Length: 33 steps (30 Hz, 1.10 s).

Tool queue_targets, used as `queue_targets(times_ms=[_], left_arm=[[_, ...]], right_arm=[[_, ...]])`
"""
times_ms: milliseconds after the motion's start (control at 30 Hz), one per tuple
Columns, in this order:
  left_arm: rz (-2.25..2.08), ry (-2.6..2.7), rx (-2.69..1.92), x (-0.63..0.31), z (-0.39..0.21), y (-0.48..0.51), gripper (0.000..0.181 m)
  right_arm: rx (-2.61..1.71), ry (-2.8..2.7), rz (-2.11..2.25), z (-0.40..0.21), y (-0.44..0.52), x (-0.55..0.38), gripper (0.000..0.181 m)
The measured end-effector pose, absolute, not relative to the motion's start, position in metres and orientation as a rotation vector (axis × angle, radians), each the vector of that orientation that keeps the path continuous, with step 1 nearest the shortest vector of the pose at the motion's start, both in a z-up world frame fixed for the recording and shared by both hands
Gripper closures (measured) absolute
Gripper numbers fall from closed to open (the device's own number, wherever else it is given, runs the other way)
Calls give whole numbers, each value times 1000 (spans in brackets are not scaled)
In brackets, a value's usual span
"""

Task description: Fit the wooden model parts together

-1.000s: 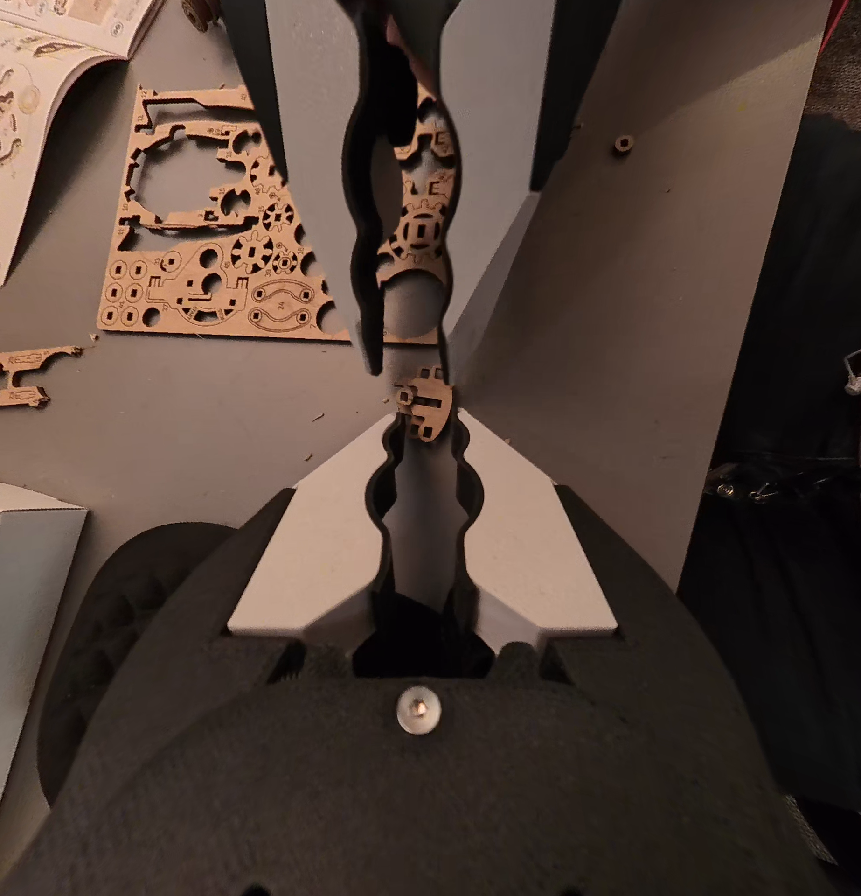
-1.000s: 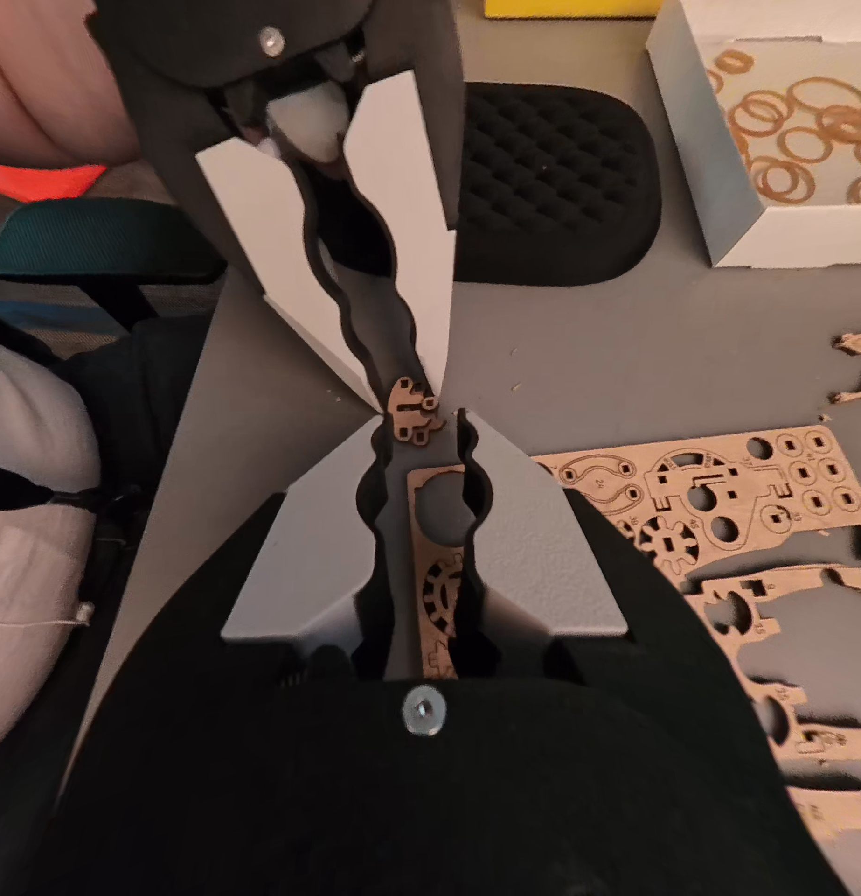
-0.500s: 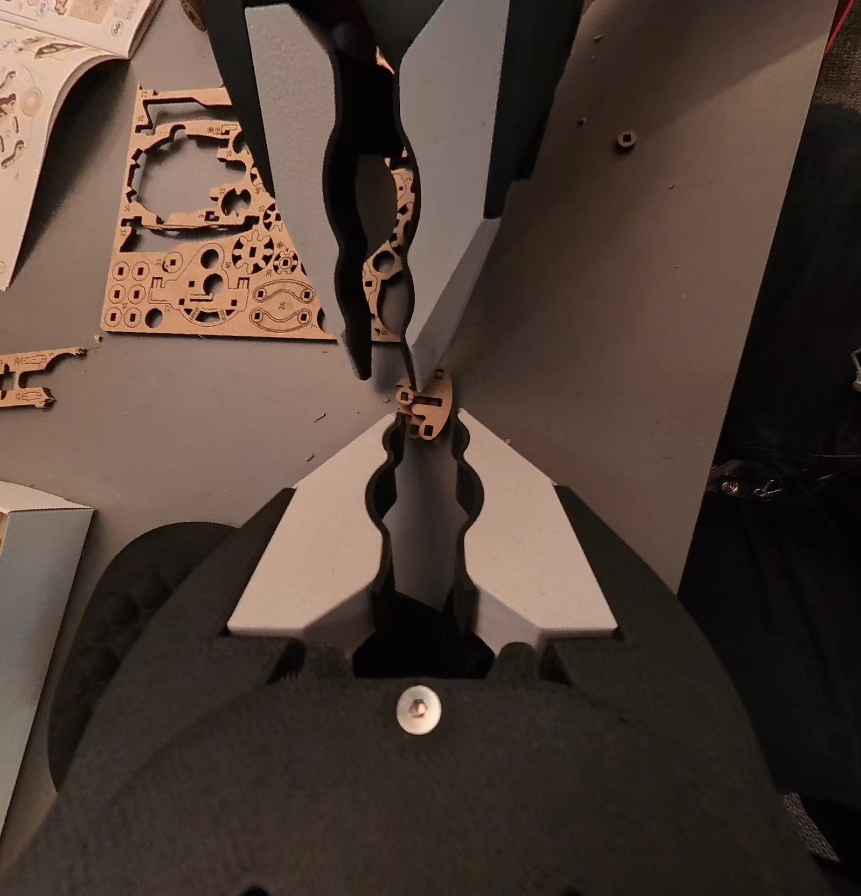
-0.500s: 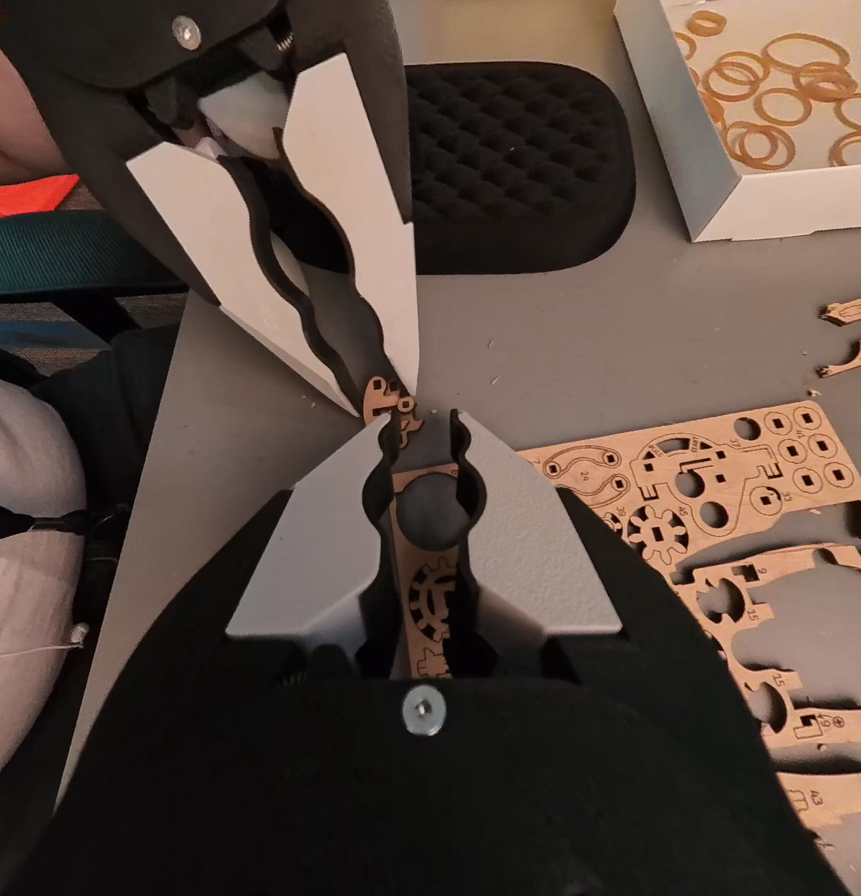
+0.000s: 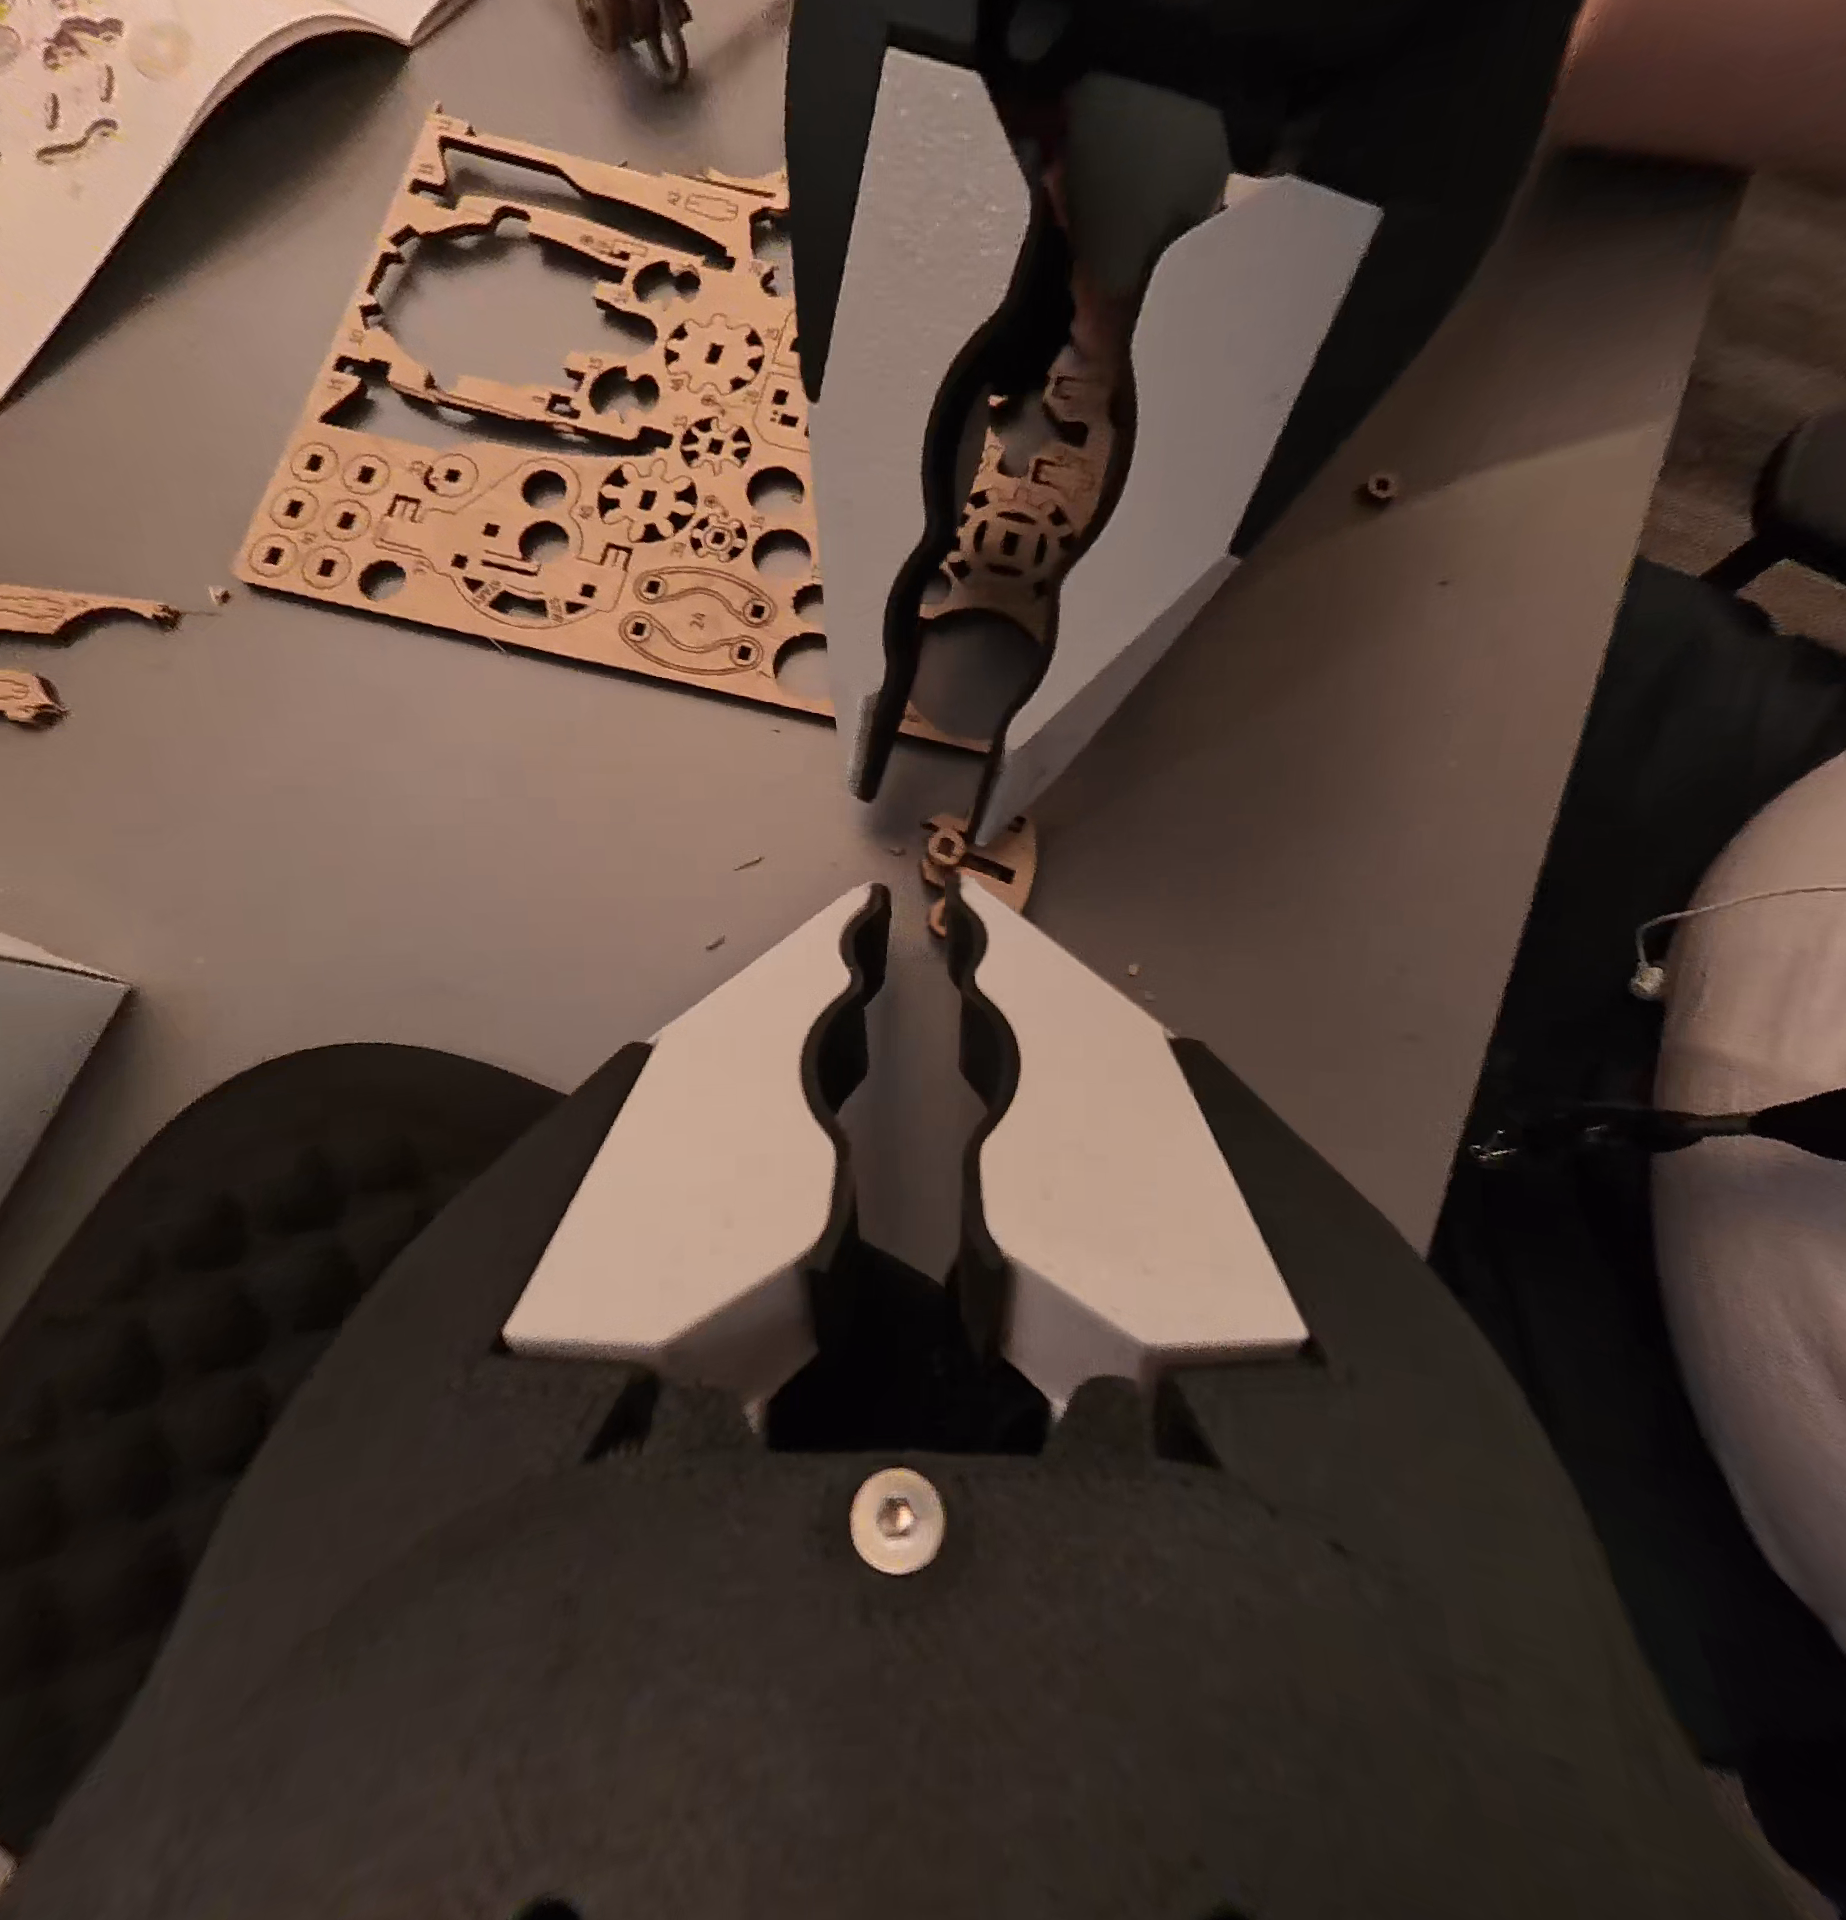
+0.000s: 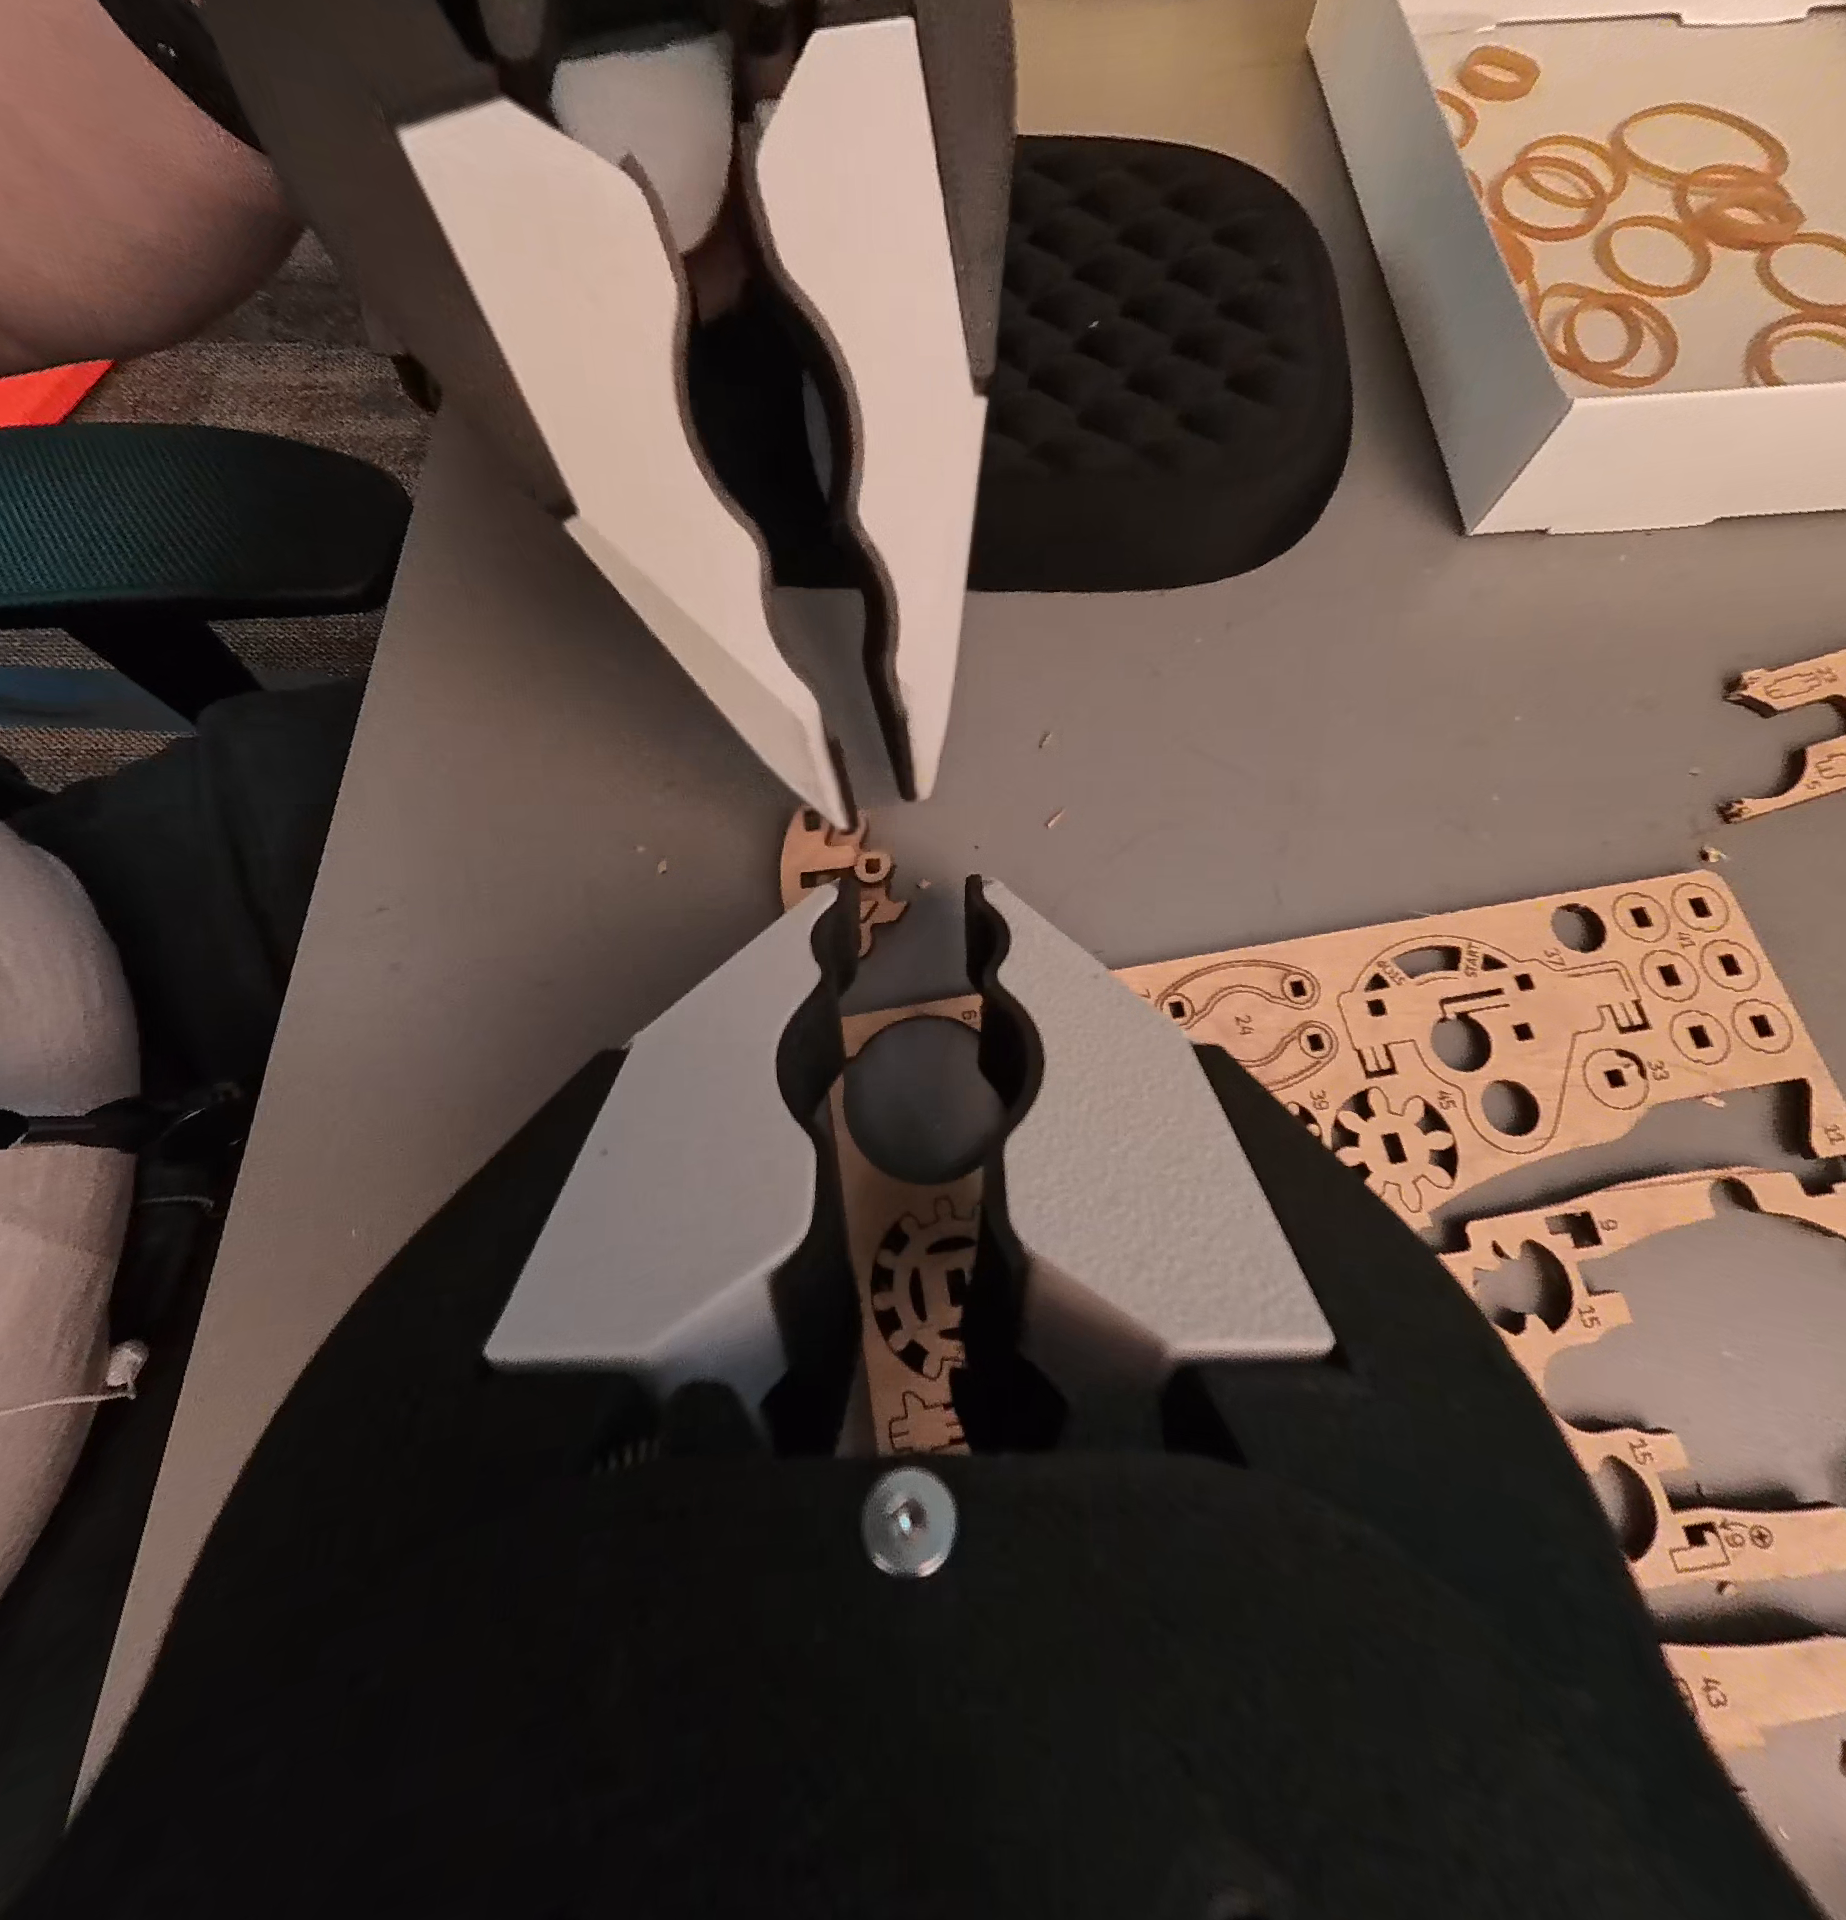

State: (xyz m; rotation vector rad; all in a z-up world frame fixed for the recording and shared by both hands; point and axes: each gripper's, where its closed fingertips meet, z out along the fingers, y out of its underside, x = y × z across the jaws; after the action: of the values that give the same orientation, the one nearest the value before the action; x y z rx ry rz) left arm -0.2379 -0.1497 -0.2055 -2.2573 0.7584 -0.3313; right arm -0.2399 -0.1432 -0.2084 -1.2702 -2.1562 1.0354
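Note:
A small wooden model part (image 5: 997,868), a half-disc with a slot and a small ring piece on it, seems to lie flat on the grey table (image 5: 431,883). My left gripper (image 5: 917,896) is slightly open with nothing between its jaws. Its right fingertip (image 5: 963,914) is at the part's edge. My right gripper (image 5: 927,808) reaches in from the opposite side, open and empty, one fingertip (image 5: 992,805) over the ring piece. In the right wrist view the part (image 6: 810,854) shows between my right gripper (image 6: 906,888) and my left gripper (image 6: 875,802).
A laser-cut wooden sheet (image 5: 545,436) lies flat and runs under my right gripper (image 6: 1521,1091). A black foam pad (image 6: 1158,364), a white box of rubber bands (image 6: 1625,260), a booklet (image 5: 119,125) and loose wooden strips (image 6: 1812,748) lie around. The table edge (image 5: 1584,727) is close, with a person's clothing beyond. Less than 4 cm separates the two grippers' tips.
The small part was pinched between my left fingertips. Now it lies outside them by the right fingertip. The left jaws have narrowed. The right gripper has shifted right.

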Motion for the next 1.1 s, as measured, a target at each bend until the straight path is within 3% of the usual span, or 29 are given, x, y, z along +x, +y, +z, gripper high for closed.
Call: queue_targets(times_ms=[167, 400, 600, 1100], left_arm=[[-153, 868, -2257, -239, -214, -147, 179], [-225, 781, -2259, -243, -206, -148, 171], [-226, 923, -2195, -230, -206, -161, 151], [-138, 983, -2204, -224, -215, -151, 160]], right_arm=[[-1277, -2156, 1042, -209, -143, -240, 162], [-1271, -2155, 1024, -209, -143, -240, 163], [-1281, -2157, 1030, -209, -143, -240, 163], [-1302, -2152, 1057, -209, -143, -240, 163]])
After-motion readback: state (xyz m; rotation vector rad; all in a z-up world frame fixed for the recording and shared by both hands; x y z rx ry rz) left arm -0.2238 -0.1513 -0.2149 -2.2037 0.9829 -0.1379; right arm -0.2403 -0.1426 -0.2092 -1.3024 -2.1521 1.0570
